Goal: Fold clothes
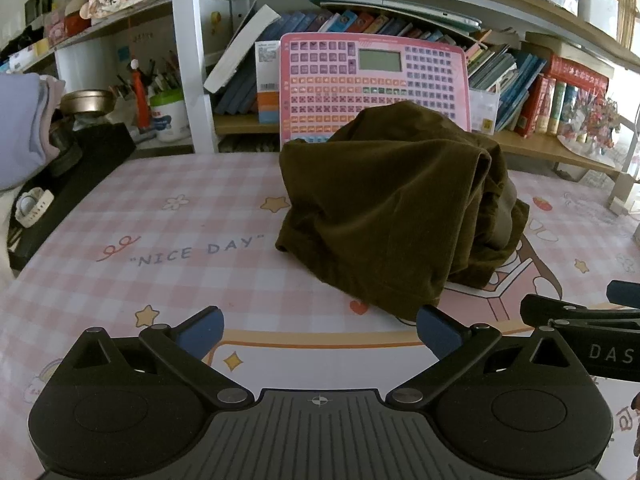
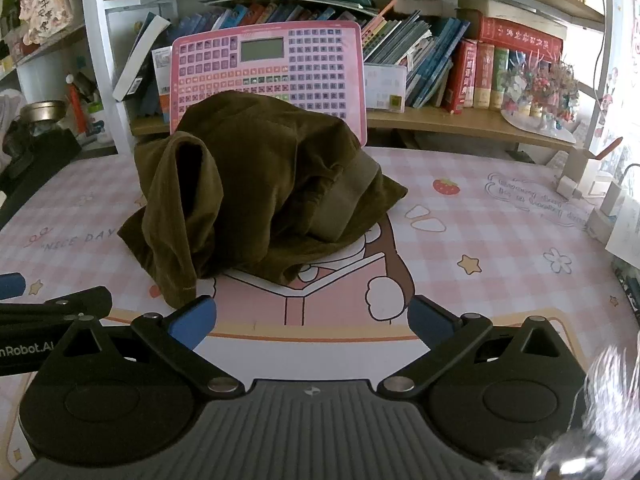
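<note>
A dark olive-brown garment lies bunched in a heap on the pink checked table mat. In the right wrist view the same garment sits ahead and slightly left, one hanging edge reaching toward the left finger. My left gripper is open just short of the heap's near hem, nothing between its blue pads. My right gripper is open too, over the cartoon print on the mat, holding nothing. Each gripper shows at the edge of the other's view.
A pink keyboard-like toy board leans against the bookshelf behind the heap. Books fill the shelf. A black box with a watch sits at the left edge; chargers and small white items stand at the right.
</note>
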Demonstrator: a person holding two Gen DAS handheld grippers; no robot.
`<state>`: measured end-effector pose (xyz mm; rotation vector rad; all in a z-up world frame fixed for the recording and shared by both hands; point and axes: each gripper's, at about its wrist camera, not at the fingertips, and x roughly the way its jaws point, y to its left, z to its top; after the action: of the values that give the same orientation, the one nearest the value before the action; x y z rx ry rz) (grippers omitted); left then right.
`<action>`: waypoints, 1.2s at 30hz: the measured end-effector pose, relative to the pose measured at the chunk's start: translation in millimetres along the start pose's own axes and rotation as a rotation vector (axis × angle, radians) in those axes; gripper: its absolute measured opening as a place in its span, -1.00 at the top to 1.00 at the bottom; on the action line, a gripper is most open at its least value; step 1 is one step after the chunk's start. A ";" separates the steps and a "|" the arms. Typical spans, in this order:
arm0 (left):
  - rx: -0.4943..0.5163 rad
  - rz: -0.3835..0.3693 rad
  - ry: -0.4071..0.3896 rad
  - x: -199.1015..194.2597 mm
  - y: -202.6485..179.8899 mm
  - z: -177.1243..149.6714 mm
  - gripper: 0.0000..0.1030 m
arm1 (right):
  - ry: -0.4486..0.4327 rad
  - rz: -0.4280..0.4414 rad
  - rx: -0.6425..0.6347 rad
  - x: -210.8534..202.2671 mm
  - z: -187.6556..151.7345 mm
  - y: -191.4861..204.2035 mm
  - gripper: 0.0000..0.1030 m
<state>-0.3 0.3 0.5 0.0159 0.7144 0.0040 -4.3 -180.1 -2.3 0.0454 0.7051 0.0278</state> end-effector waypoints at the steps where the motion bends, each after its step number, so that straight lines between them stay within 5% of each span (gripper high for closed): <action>1: 0.000 0.000 0.000 -0.4 0.1 0.0 -1.00 | 0.001 0.000 0.001 0.1 0.1 0.0 -1.00; 36: 0.003 -0.001 0.010 3.5 -0.2 0.2 -1.00 | 0.012 0.004 0.001 6.5 -0.3 -0.8 -1.00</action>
<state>2.4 0.2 -1.7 0.0182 0.7239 0.0025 0.5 -180.6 -6.7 0.0477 0.7168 0.0319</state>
